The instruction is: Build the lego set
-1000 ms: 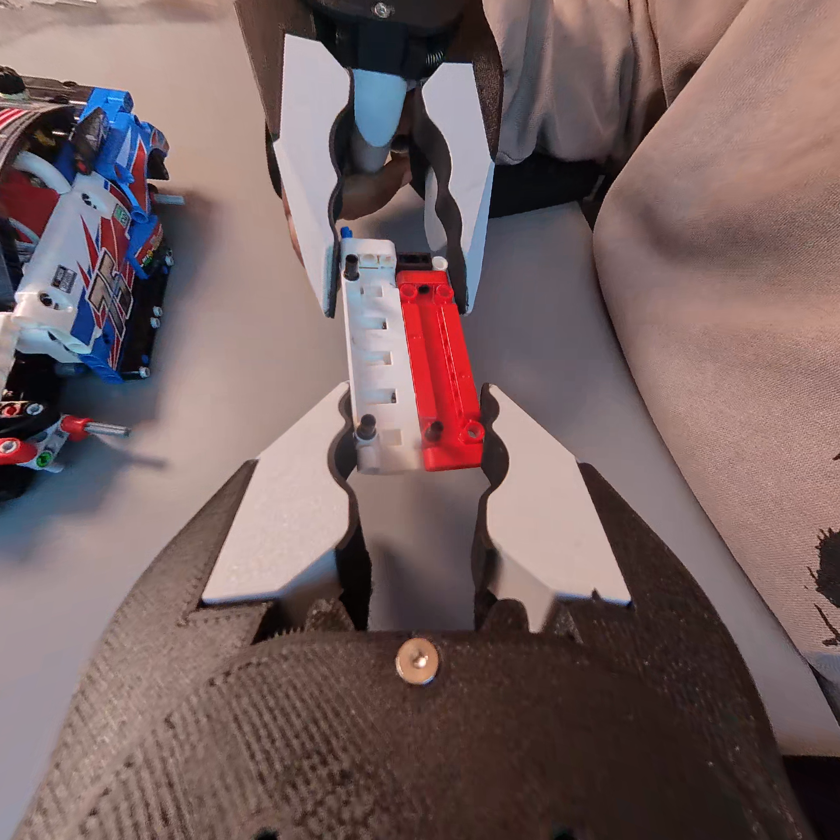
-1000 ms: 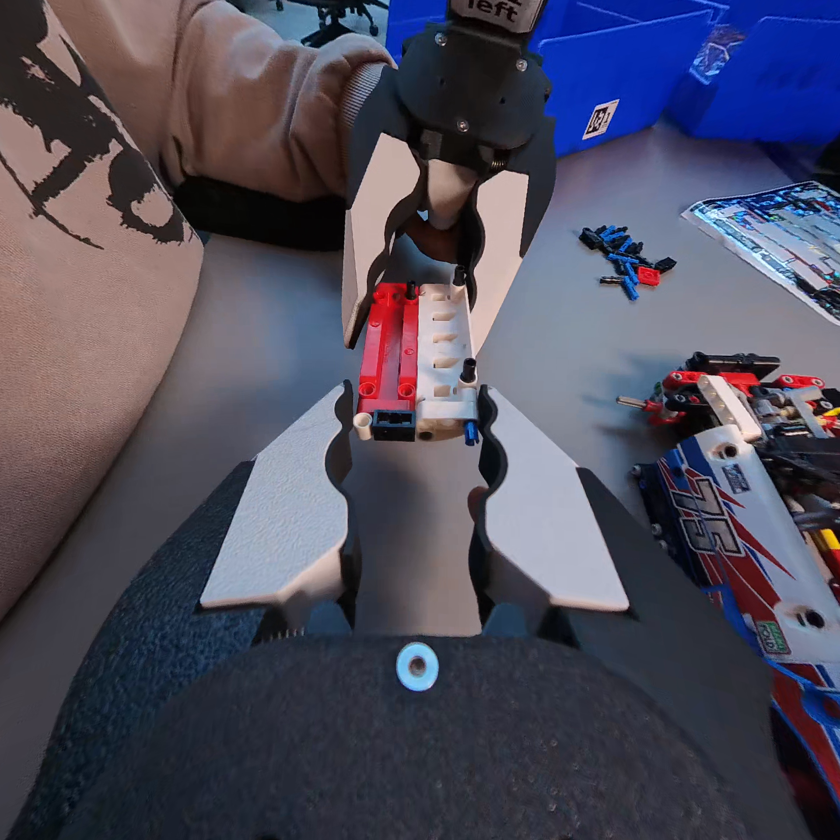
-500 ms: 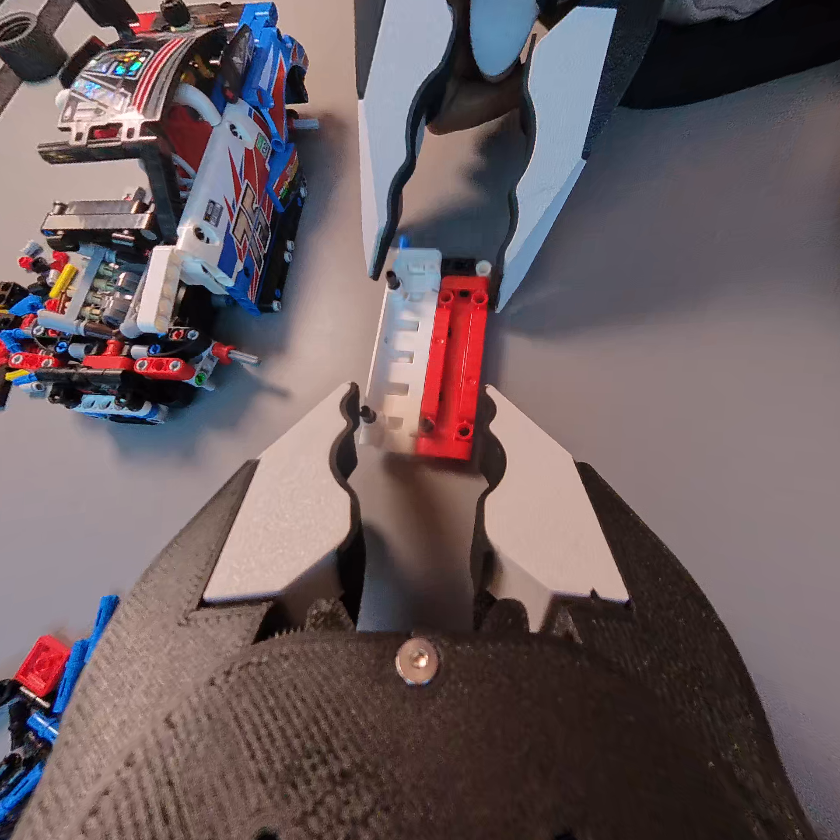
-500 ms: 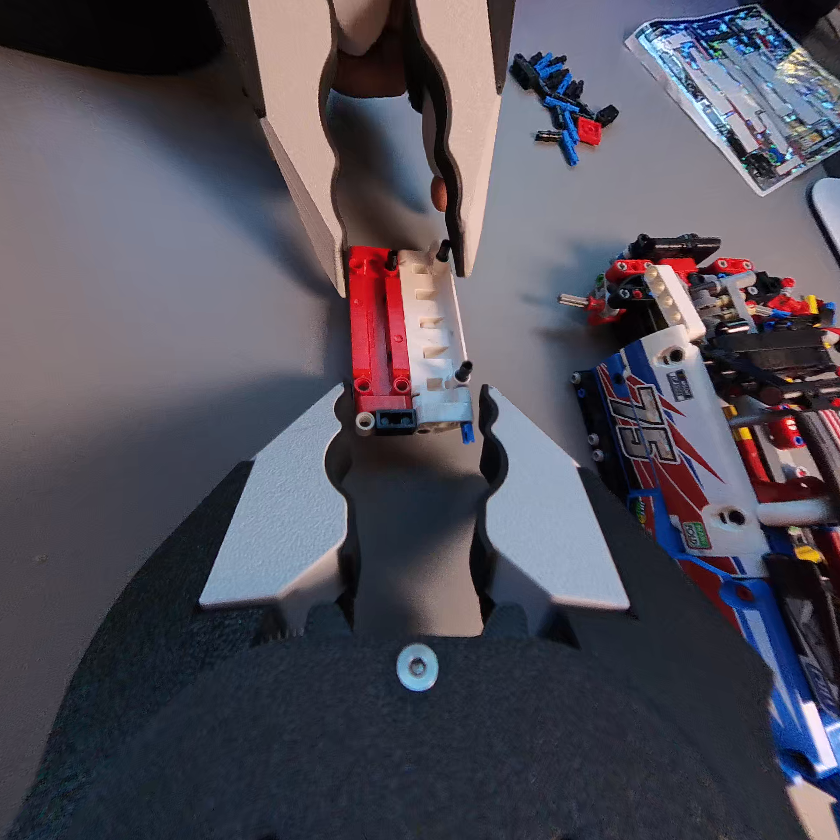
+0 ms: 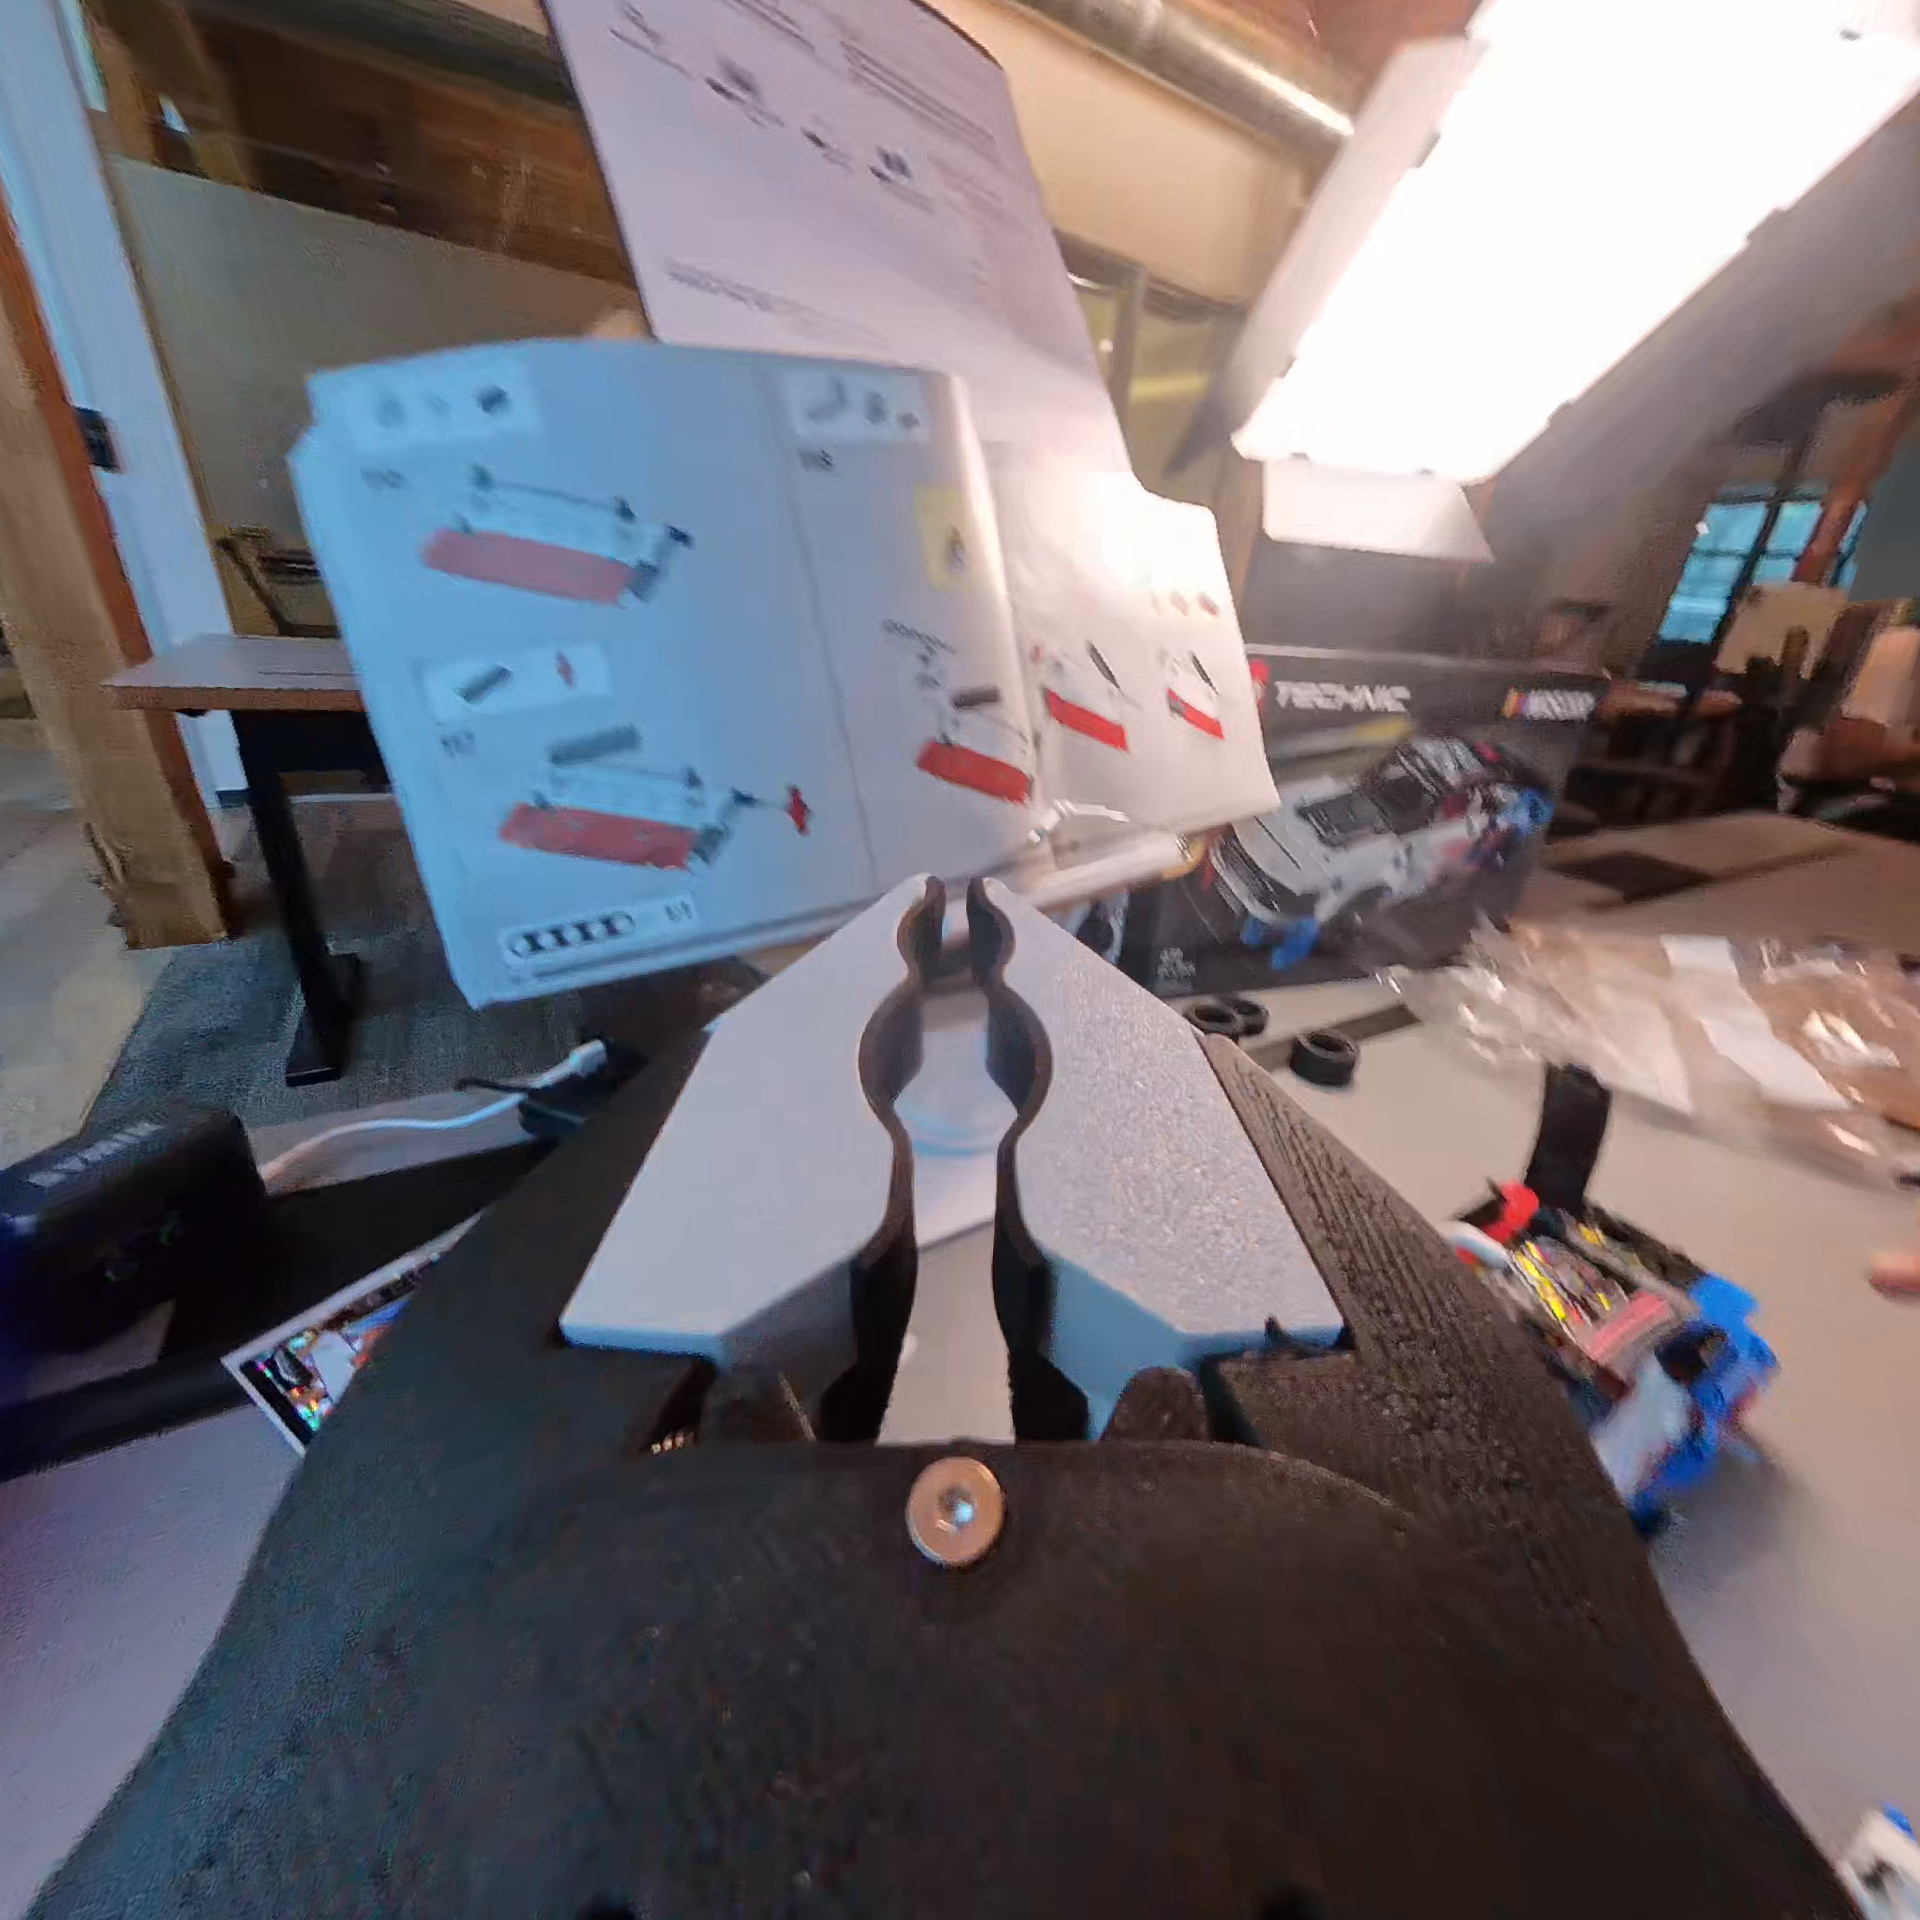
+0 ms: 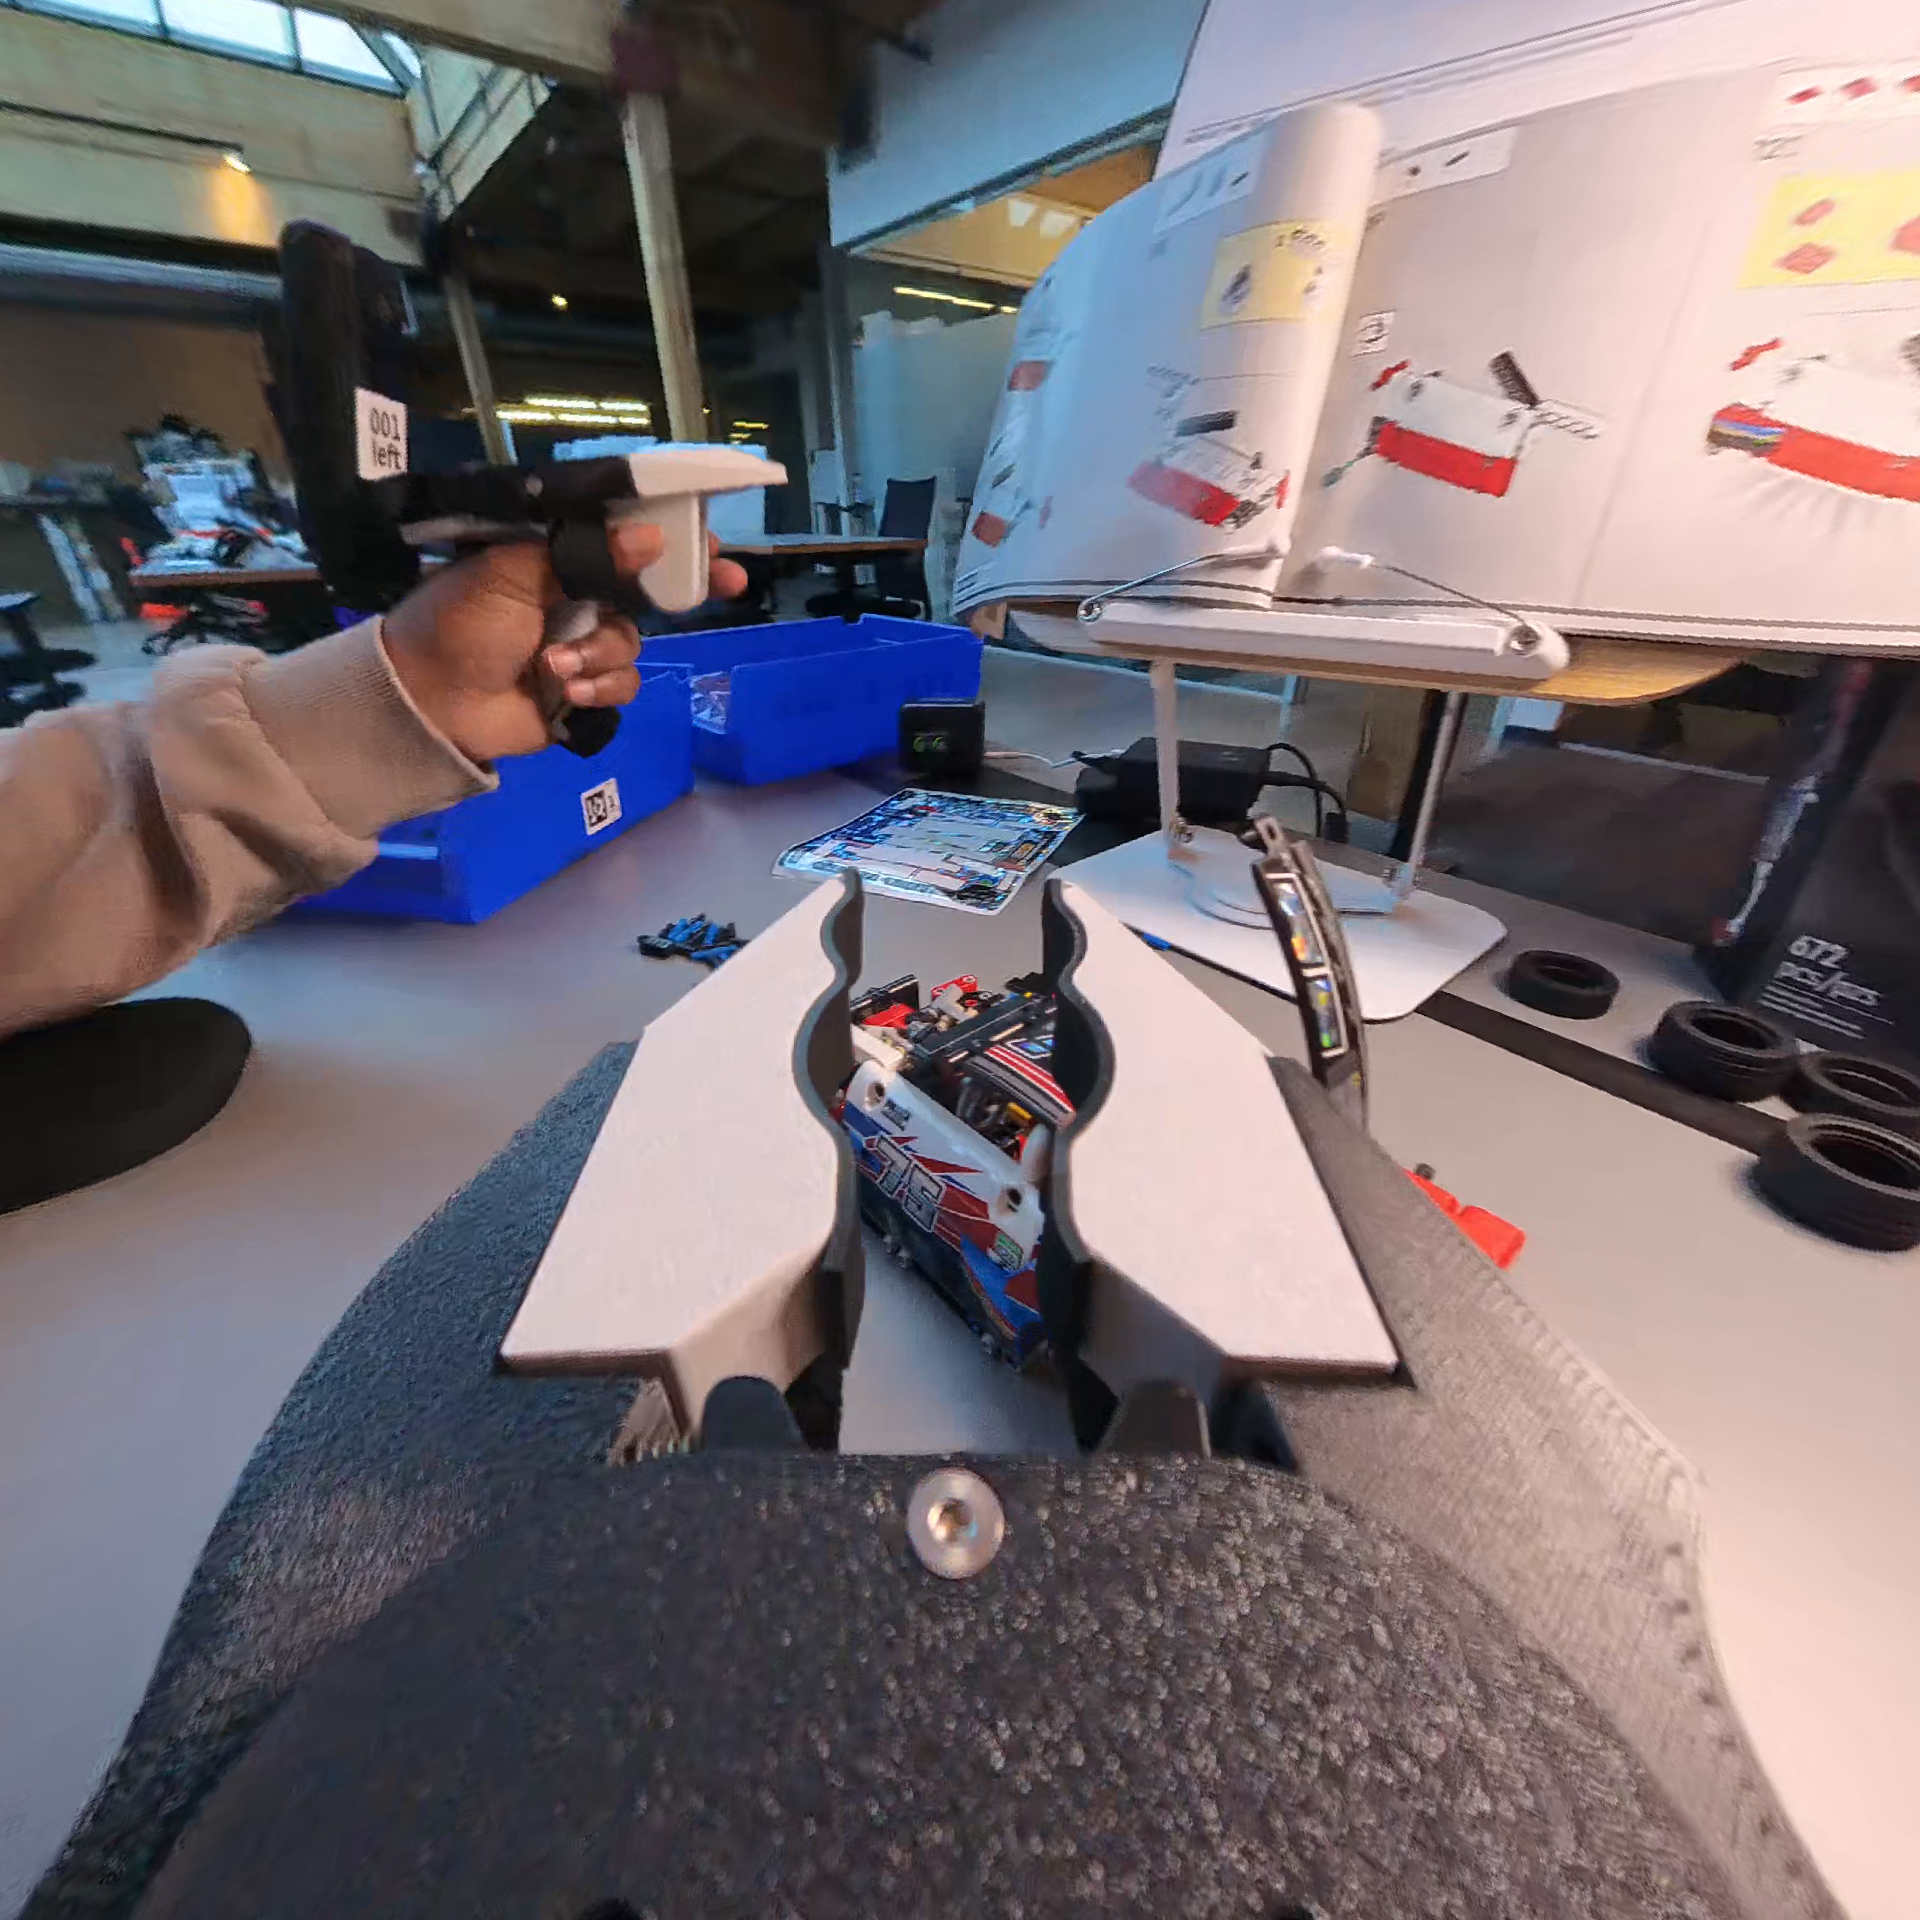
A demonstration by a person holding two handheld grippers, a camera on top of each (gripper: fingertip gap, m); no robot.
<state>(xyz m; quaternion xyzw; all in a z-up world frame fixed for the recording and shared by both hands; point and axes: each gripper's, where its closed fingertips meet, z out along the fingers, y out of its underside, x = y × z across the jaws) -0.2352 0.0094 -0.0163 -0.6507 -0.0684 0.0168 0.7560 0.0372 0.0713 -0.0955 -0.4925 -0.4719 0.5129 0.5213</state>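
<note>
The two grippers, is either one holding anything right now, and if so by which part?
Nothing is held. The left gripper is nearly shut with only air between its fingers, aimed at the instruction booklet. The right gripper is open above the lego car, not touching it.

White finger plates on a black textured body are seen on the right gripper (image 6: 951, 914). Between them, the lego car (image 6: 951, 1132) is marked in white, red and blue with slanted stripes. Blue bins (image 6: 582, 790) are seen at centre left, black tyres (image 6: 1725, 1049) at right. The booklet (image 5: 644, 644) at upper left appears pale grey, with blurred red-and-white figures.
</note>
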